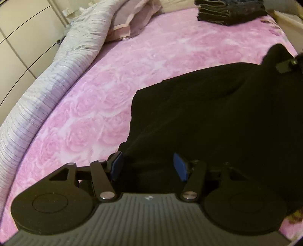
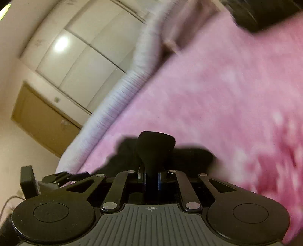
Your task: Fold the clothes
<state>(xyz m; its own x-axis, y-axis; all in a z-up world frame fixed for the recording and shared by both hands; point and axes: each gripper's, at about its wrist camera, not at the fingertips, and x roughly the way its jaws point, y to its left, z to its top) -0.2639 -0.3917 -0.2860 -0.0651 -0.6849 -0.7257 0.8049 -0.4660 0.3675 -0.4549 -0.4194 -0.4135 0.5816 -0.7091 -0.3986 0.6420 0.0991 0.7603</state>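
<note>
Closest to the left wrist camera, the left gripper (image 1: 147, 166) hovers low over a bed, its two blue pads (image 1: 180, 167) standing apart with the near edge of a black garment (image 1: 217, 117) lying between them; the pads do not press on the cloth. That garment spreads flat across the right half of the view on a pink rose-patterned blanket (image 1: 117, 79). At the garment's far right corner, part of the right gripper (image 1: 286, 65) shows against the cloth. Beyond, a stack of folded dark clothes (image 1: 231, 13) sits at the far end of the bed. A rolled pale lilac quilt (image 1: 56, 75) runs along the bed's left side, with a pinkish pillow (image 1: 128, 24) near its far end. From the right wrist camera, which is tilted and blurred, the right gripper (image 2: 150, 175) has its jaws drawn together, clamped on a fold of the black garment (image 2: 155, 147) that rises between them. Behind lie the pink blanket (image 2: 217, 85), the lilac quilt (image 2: 117, 100), pale wardrobe doors (image 2: 85, 53) and a wooden door (image 2: 43, 117).
</note>
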